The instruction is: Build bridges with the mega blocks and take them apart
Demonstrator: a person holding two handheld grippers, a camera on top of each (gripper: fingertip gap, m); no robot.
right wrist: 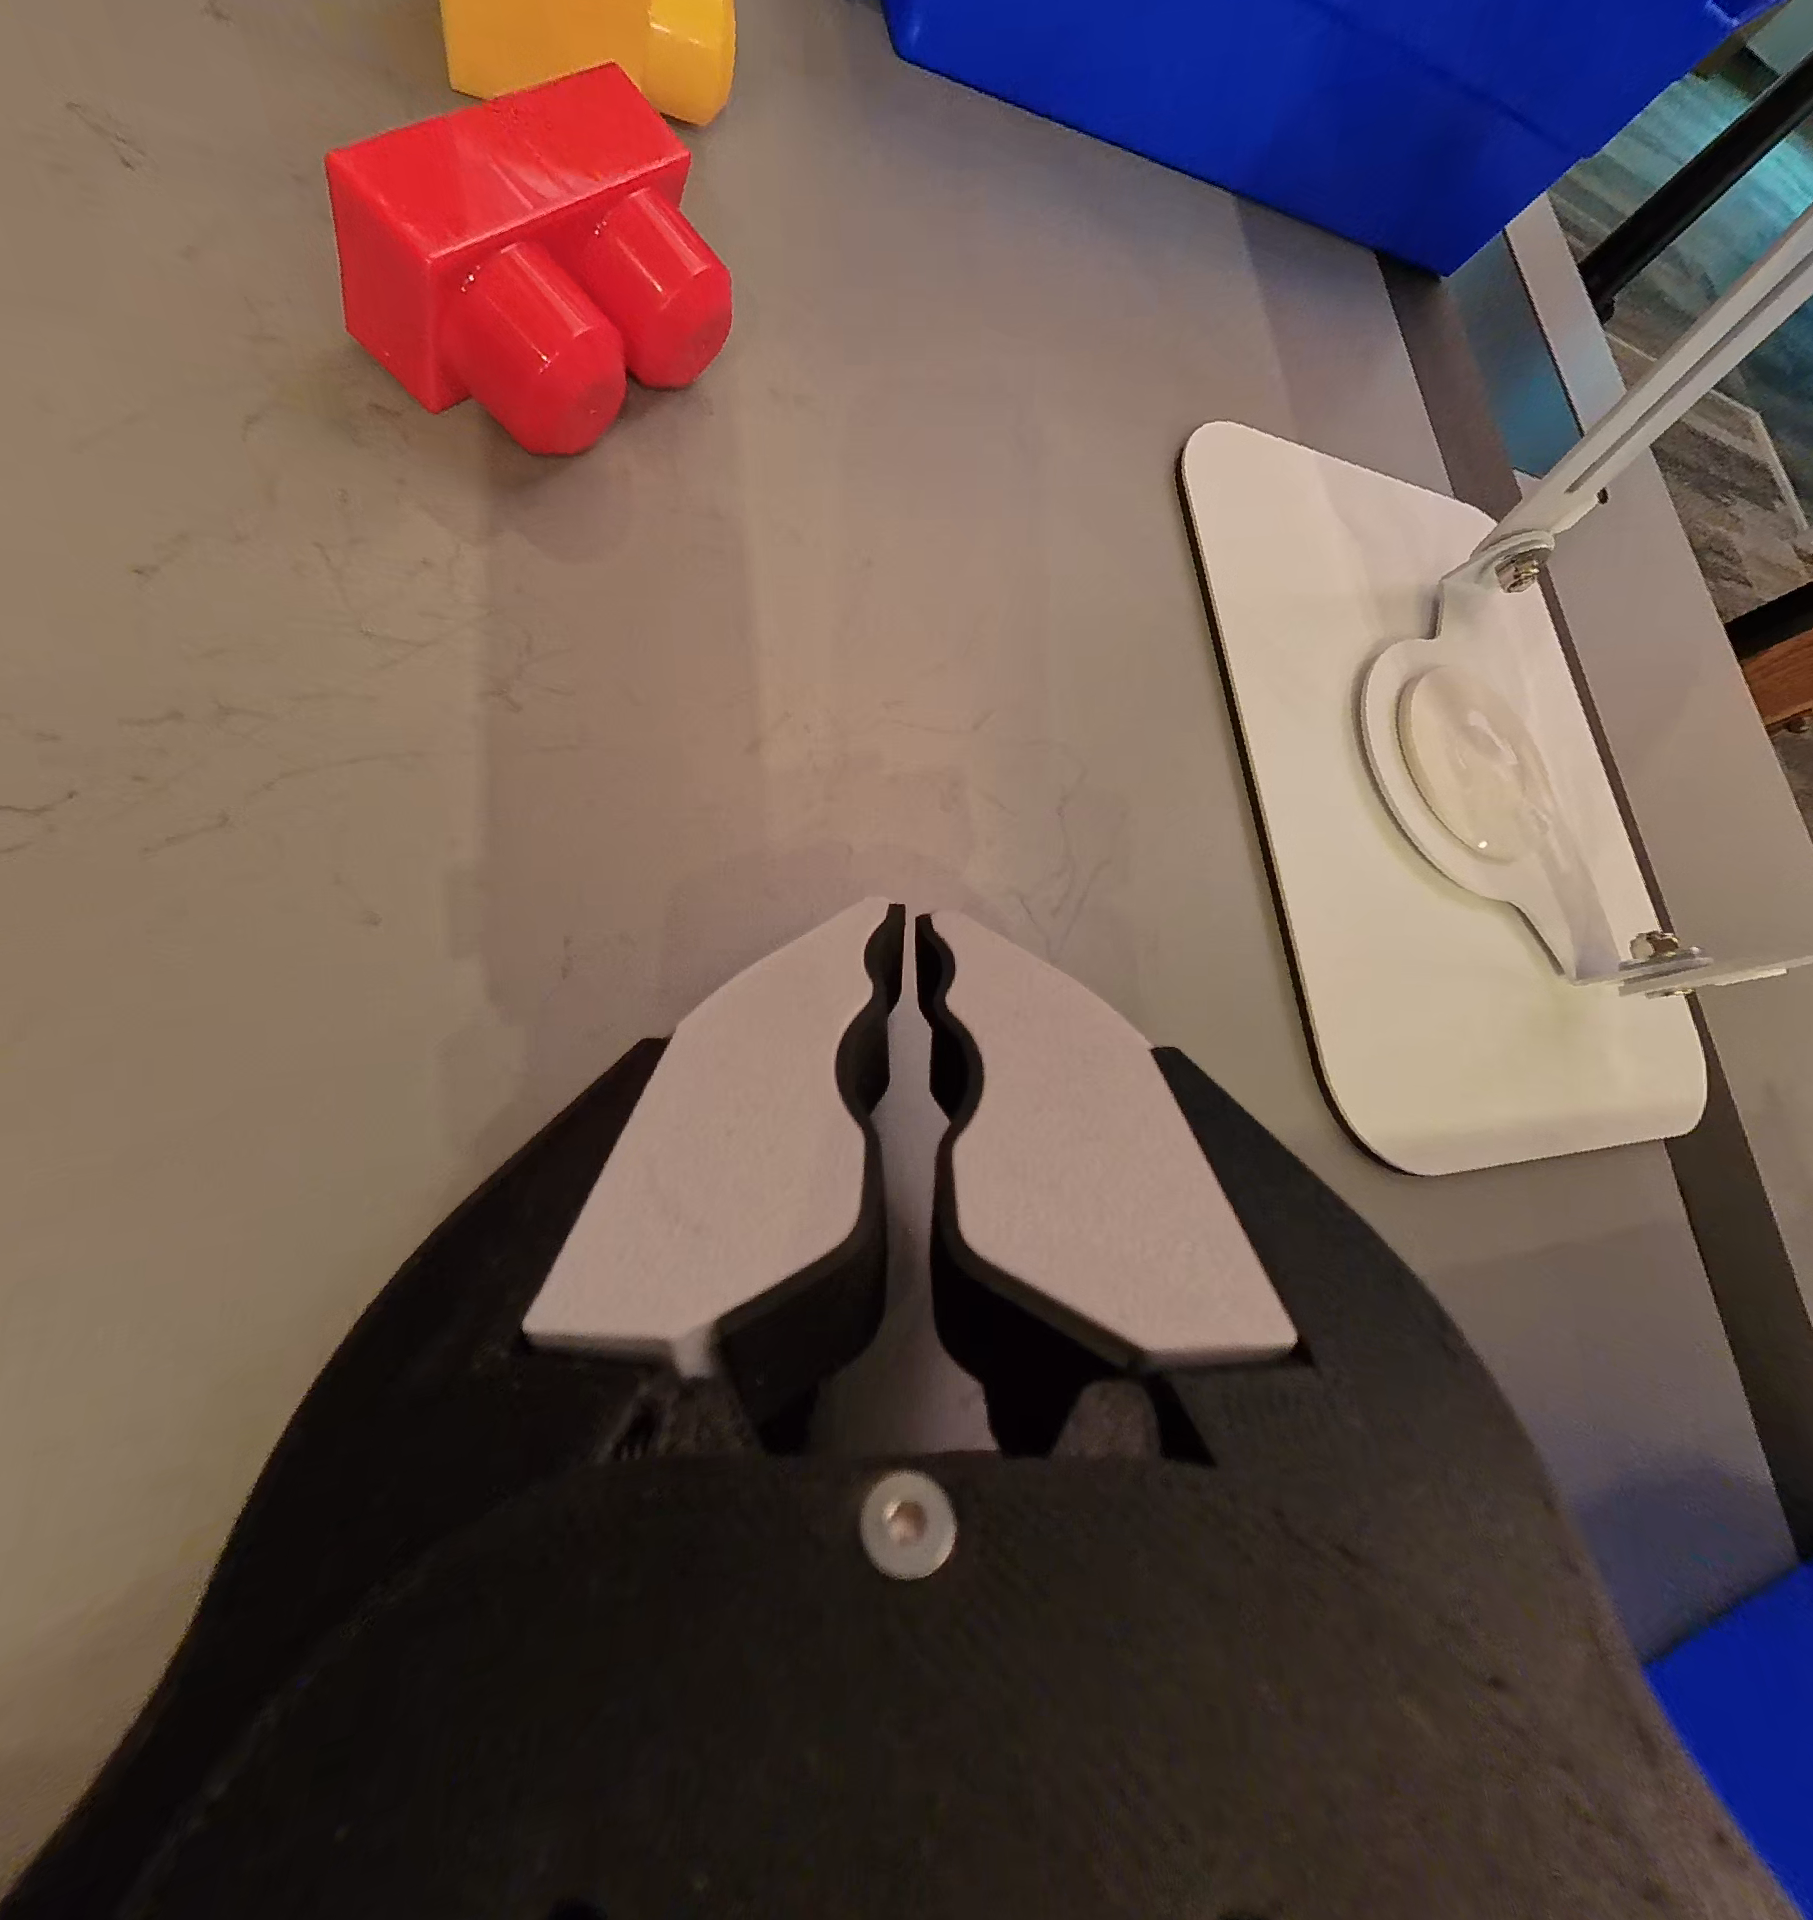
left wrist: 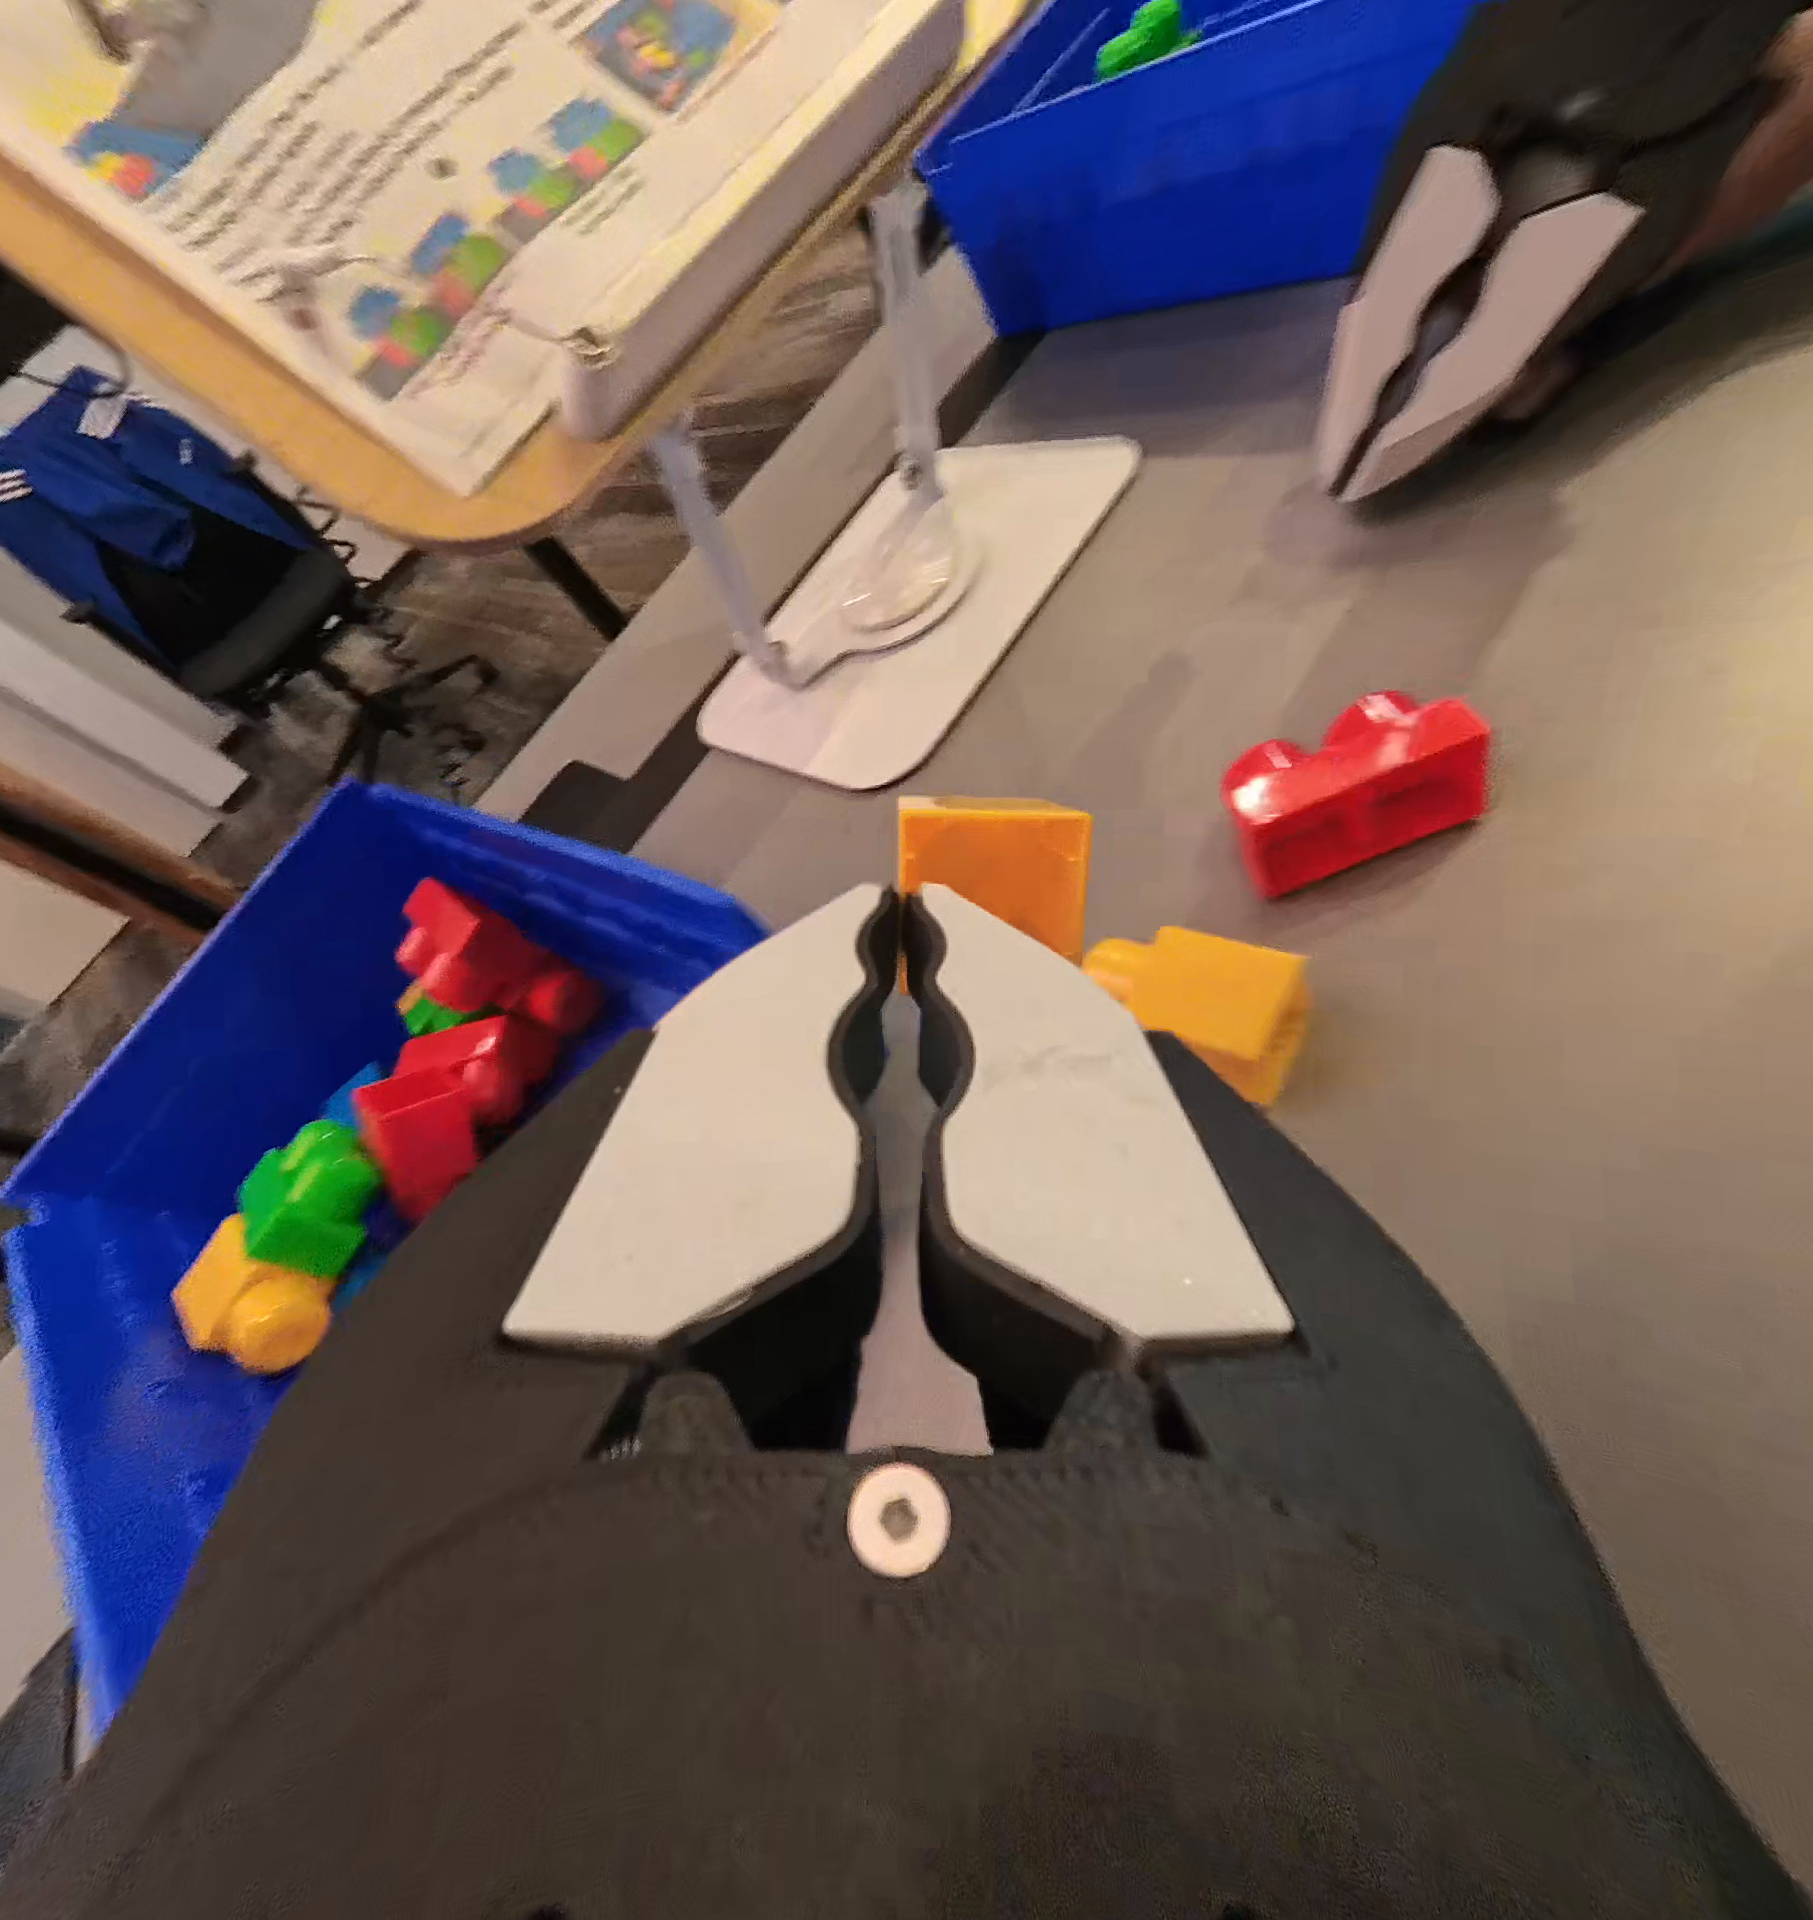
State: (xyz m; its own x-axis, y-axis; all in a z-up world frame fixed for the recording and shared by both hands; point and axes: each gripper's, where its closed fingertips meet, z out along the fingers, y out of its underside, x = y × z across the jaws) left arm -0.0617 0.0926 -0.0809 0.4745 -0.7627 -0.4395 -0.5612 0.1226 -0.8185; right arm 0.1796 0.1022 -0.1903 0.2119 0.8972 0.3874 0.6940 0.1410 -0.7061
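The left claw (left wrist: 900, 904) is closed on nothing, beside a blue bin (left wrist: 258, 987) holding red, green and yellow blocks (left wrist: 445, 1081). Just ahead, 2 yellow blocks (left wrist: 995, 862) lie on the desk (left wrist: 1608, 1039), a red block (left wrist: 1359, 790) farther right. The right claw (right wrist: 904, 920), closed and bare, hangs over bare desk near a white stand base (right wrist: 1401, 935); a second blue bin (left wrist: 1141, 208) sits beyond.

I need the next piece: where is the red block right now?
The red block lies on its side on the grey table, right of the two orange blocks, clear of both jaws.
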